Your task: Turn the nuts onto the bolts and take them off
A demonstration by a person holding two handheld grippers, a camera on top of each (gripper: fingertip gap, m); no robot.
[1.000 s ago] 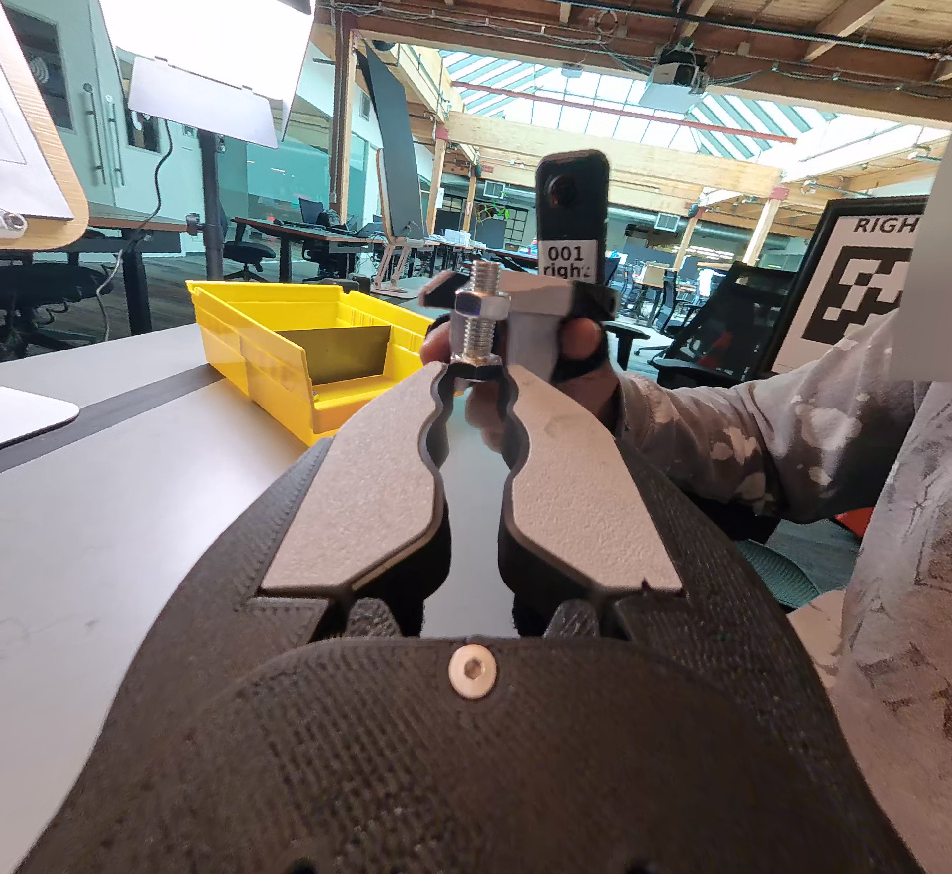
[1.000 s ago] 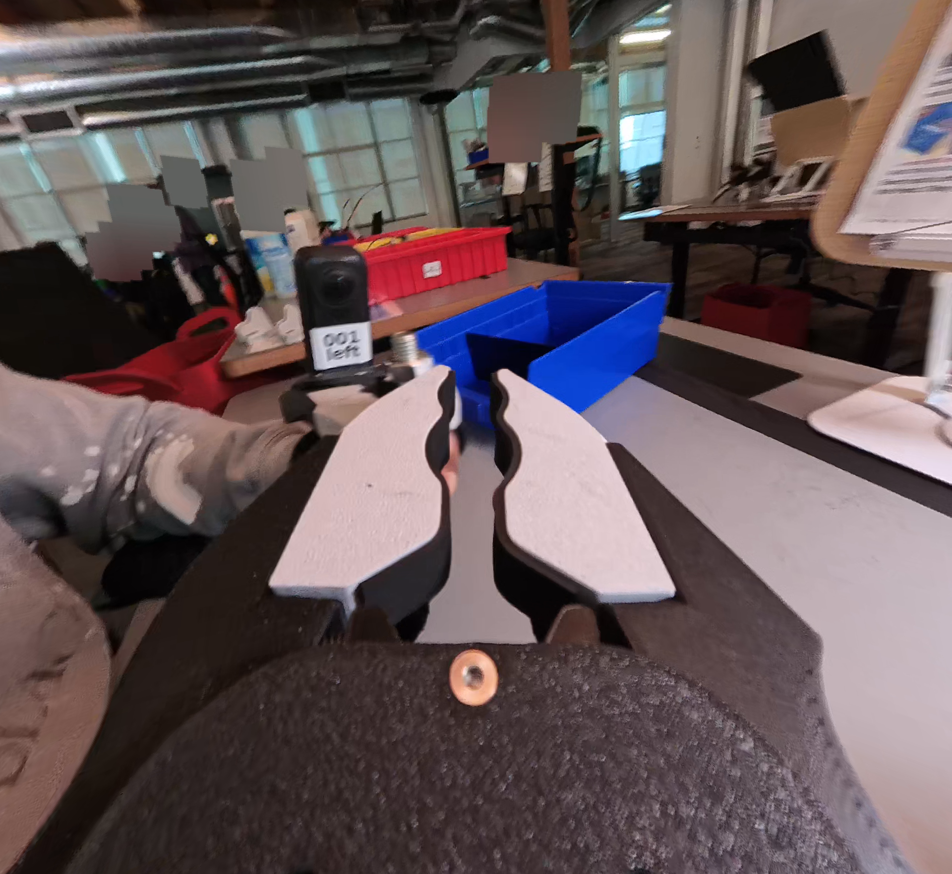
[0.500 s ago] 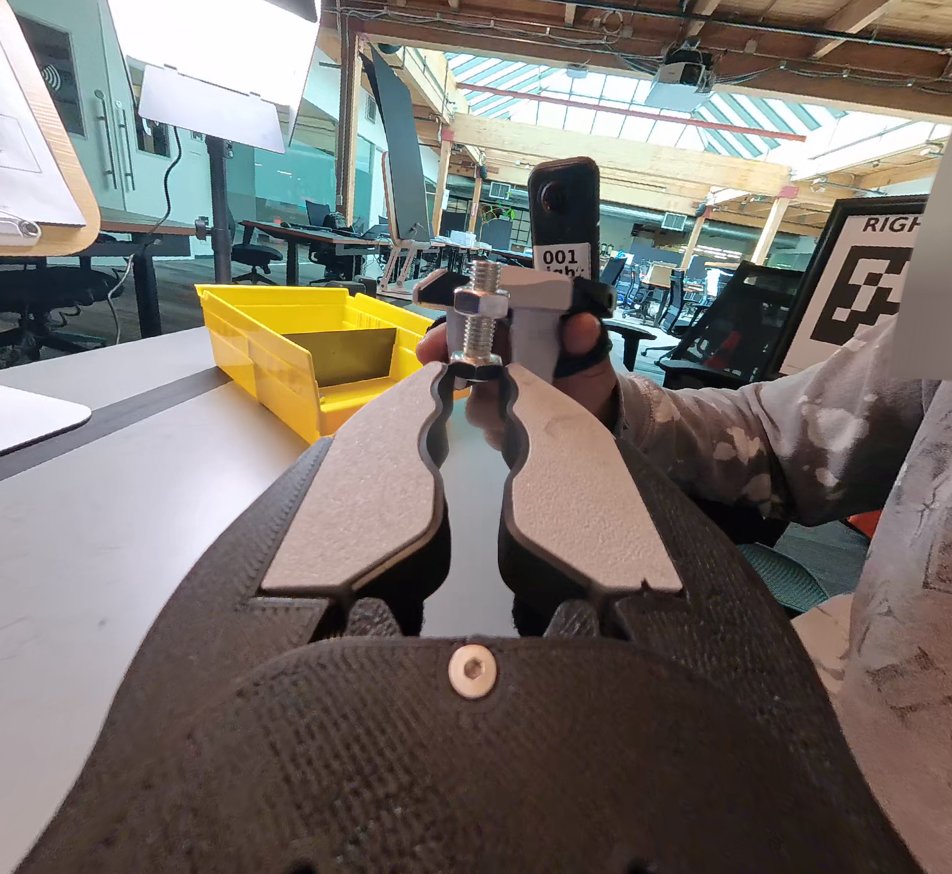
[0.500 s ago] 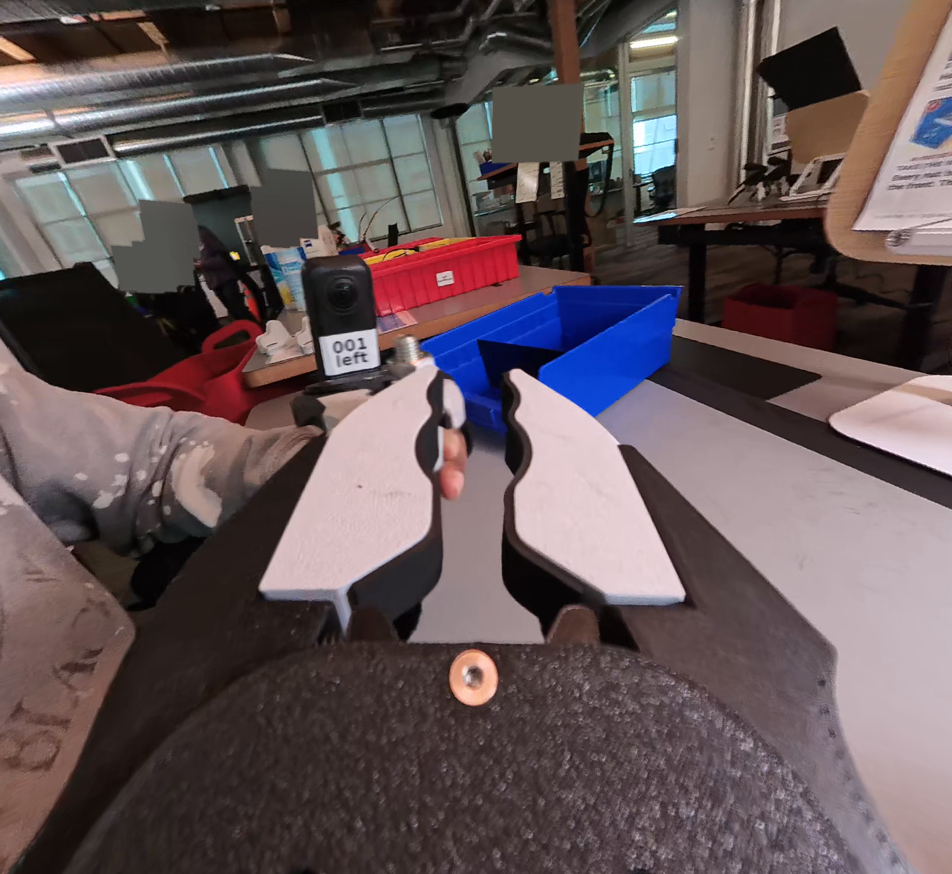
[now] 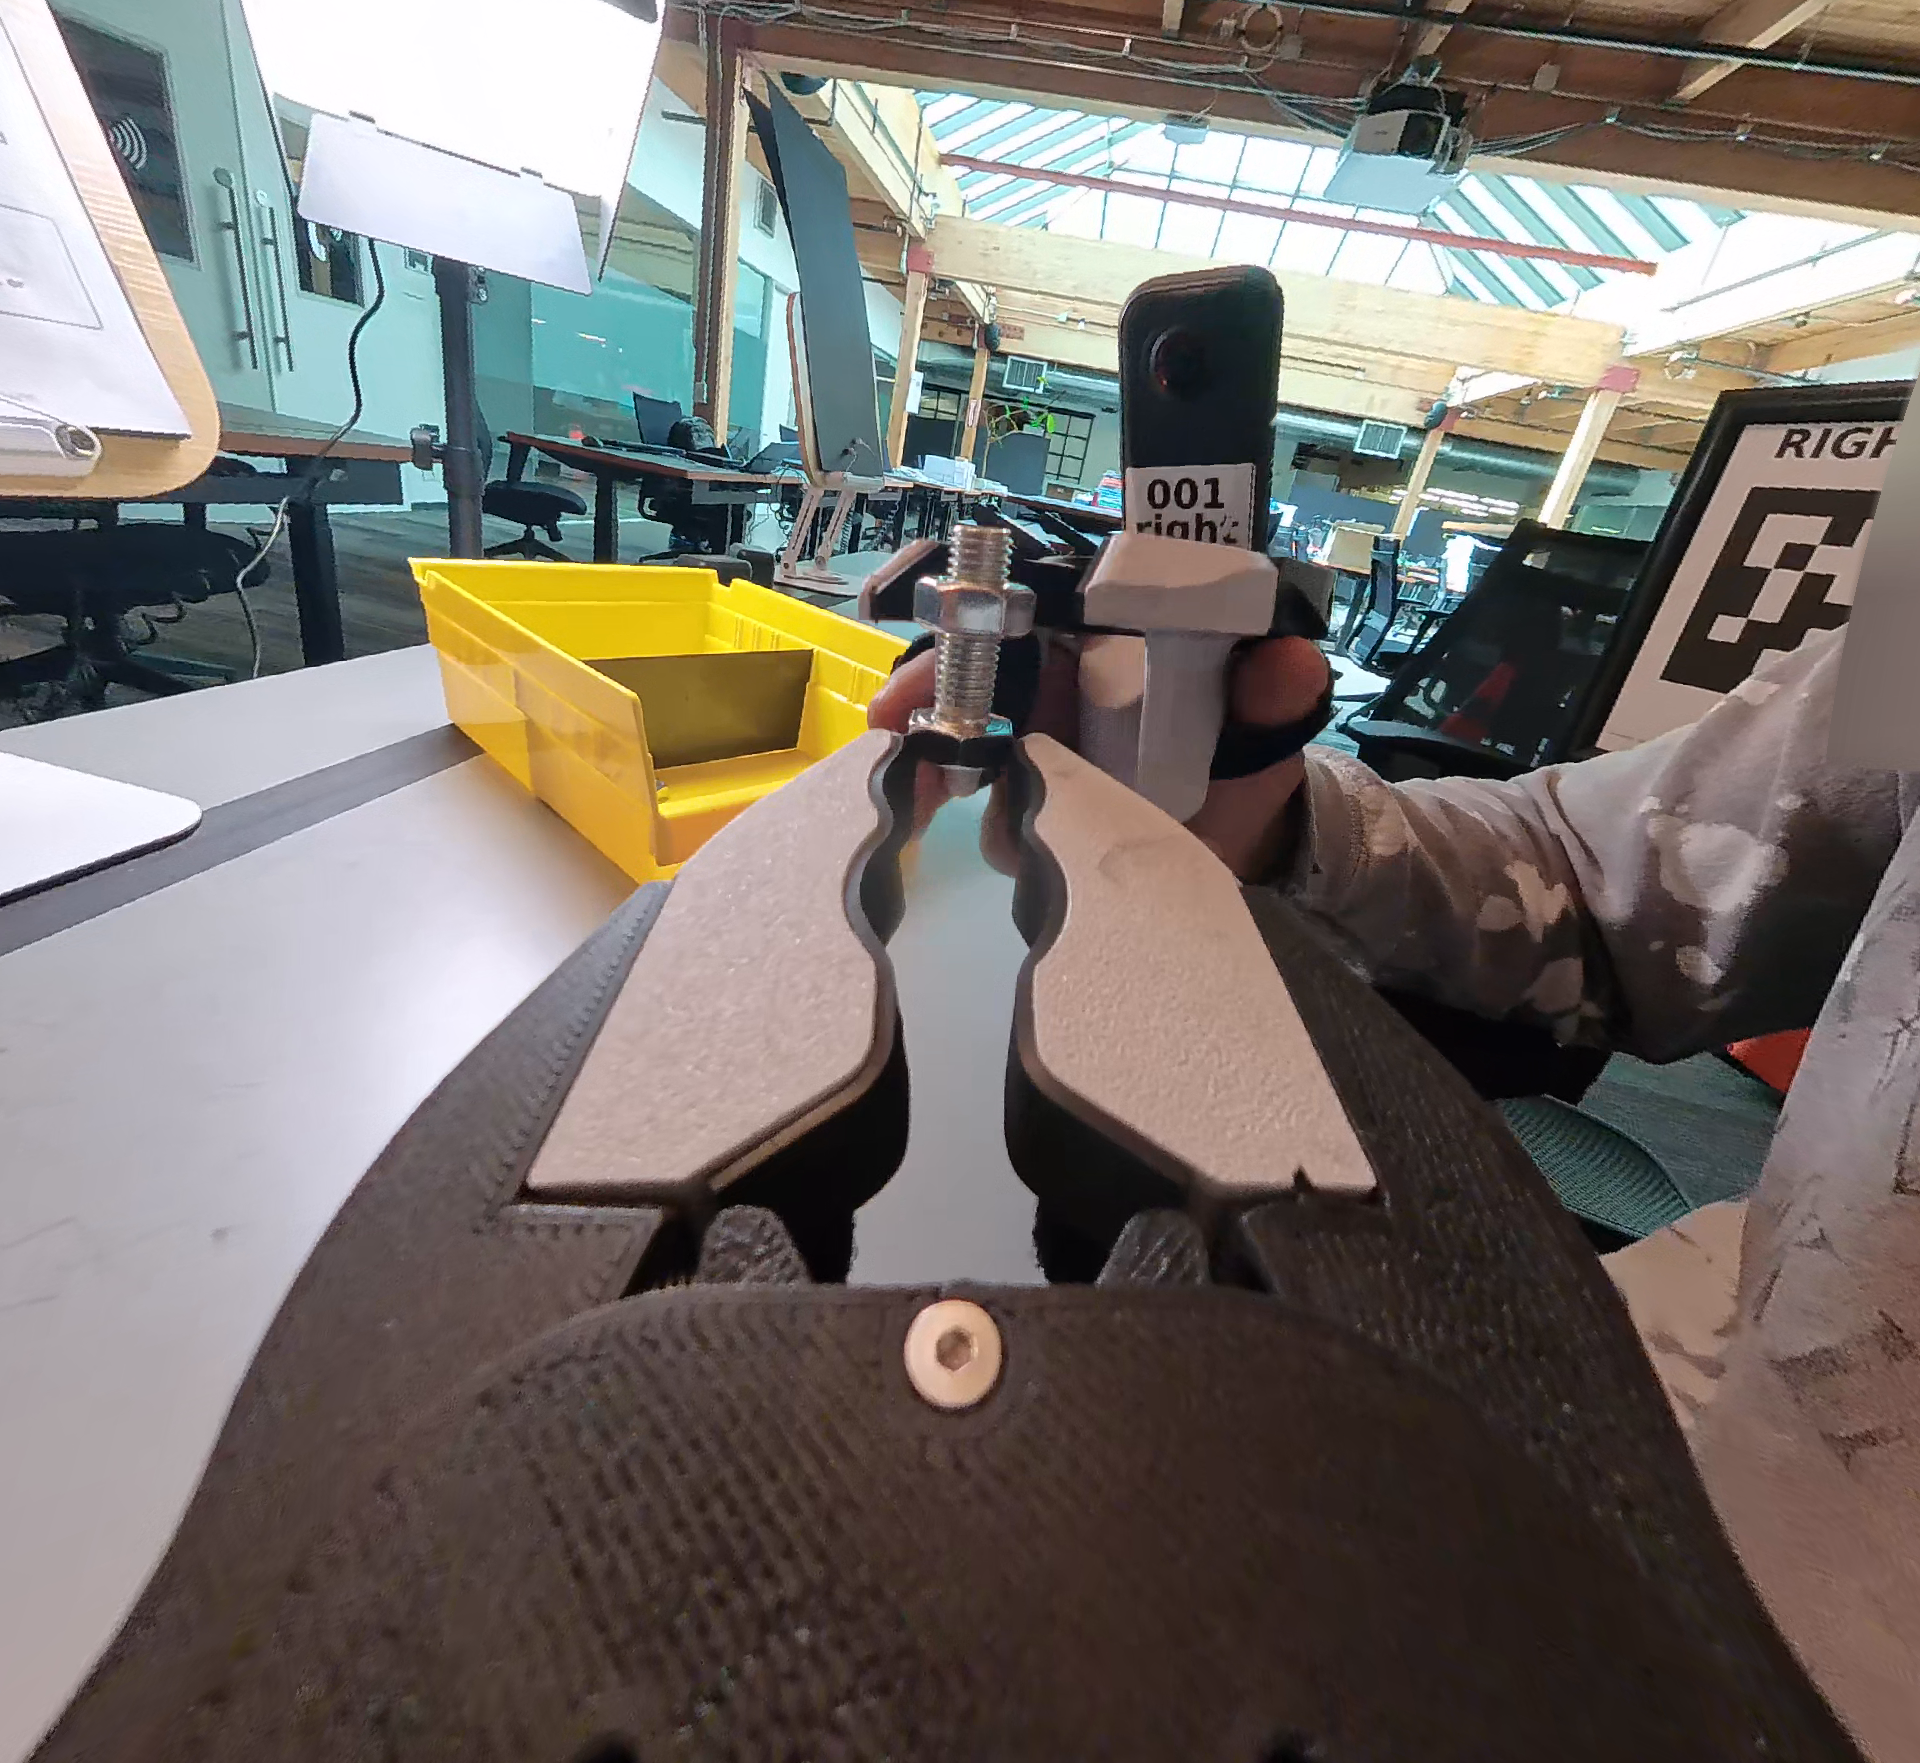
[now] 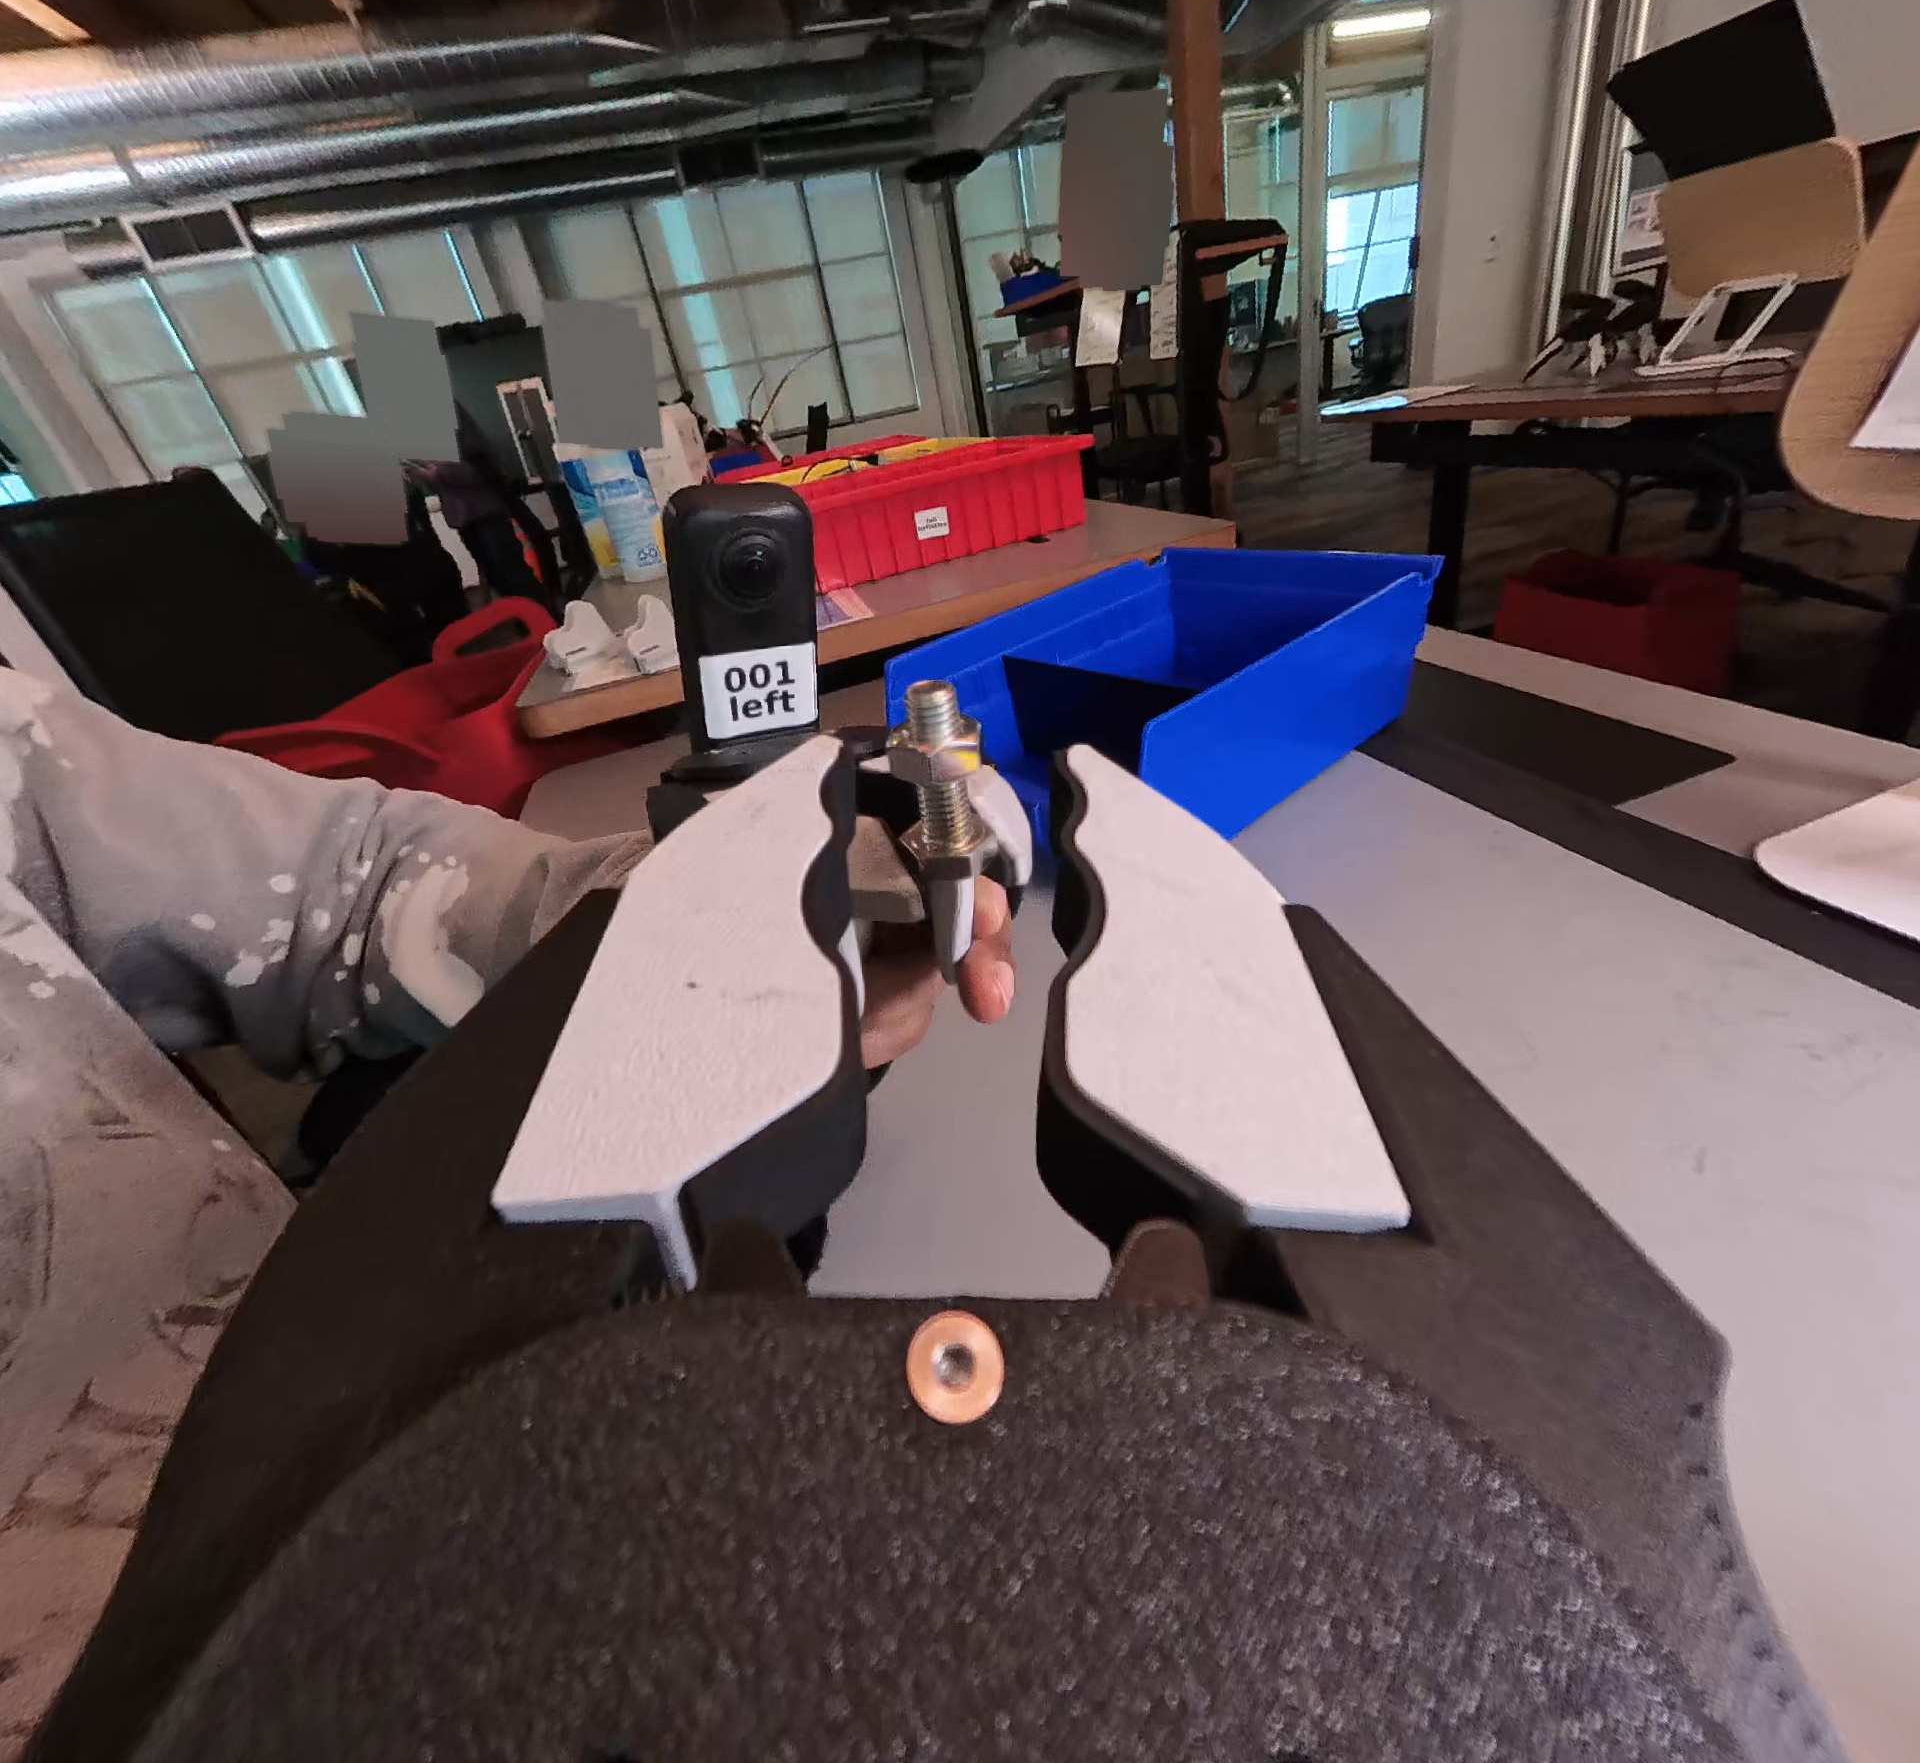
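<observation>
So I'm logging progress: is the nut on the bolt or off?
On. The nut sits threaded near the top of the upright bolt, whose head the left gripper clamps.

Shiny threaded metal bolt (image 5: 966, 643); glossy plastic yellow bin (image 5: 582, 664); matt grey table (image 5: 208, 1038).

Two wrist cameras face each other at close range across a grey table (image 5: 208, 1038); each looks along its own fingers, and both share the upright bolt (image 5: 966, 664) at 12 o'clock.

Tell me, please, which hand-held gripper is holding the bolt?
The left hand-held gripper: it is shut on the bolt head, while the right hand-held gripper stands open, gripping nothing.
</observation>
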